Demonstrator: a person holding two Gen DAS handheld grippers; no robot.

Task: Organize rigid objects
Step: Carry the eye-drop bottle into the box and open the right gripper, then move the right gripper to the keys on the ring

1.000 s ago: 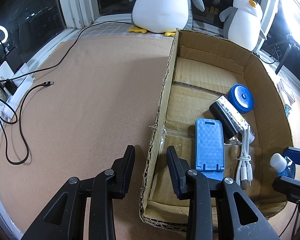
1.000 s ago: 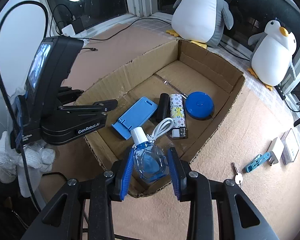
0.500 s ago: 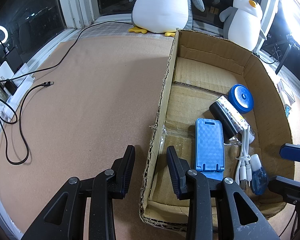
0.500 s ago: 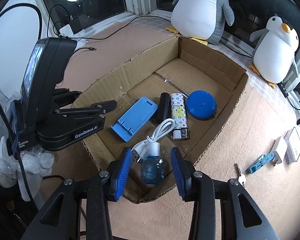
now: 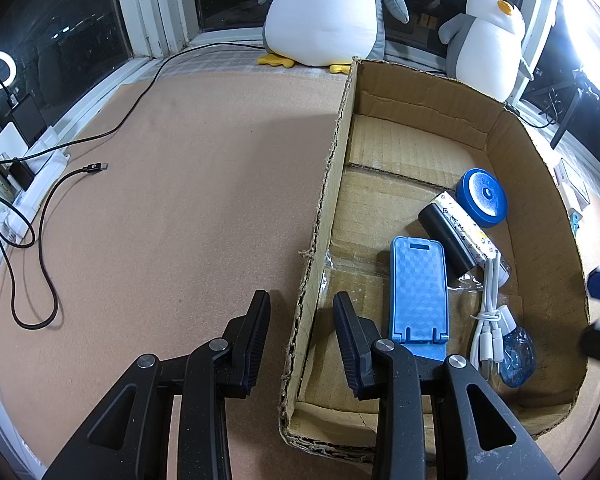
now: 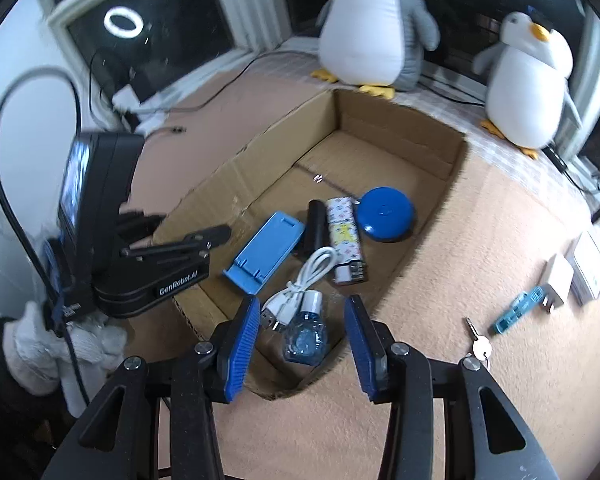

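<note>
A small clear blue bottle (image 6: 306, 334) with a white cap lies in the near corner of the cardboard box (image 6: 404, 136), beside a white cable (image 6: 300, 280). My right gripper (image 6: 302, 344) stands open above it, holding nothing. The bottle (image 5: 518, 350) and cable (image 5: 490, 316) also show in the left wrist view. A blue phone stand (image 5: 418, 288), a black cylinder (image 5: 446, 234), a patterned lighter (image 5: 466, 226) and a blue round case (image 5: 482, 198) lie in the box too. My left gripper (image 5: 302, 332) is open, its jaws straddling the box's left wall (image 5: 328, 184).
On the cork mat right of the box lie a key (image 6: 478, 342), a blue clip (image 6: 518, 310), a white charger (image 6: 558, 286) and a white box (image 6: 588, 274). Two plush penguins (image 6: 374, 20) (image 6: 530, 80) stand behind. A black cable (image 5: 40, 240) trails on the left.
My right gripper opened and let the bottle go; it dropped into the box's near corner. The gripper then drew back and up. The left gripper stayed put.
</note>
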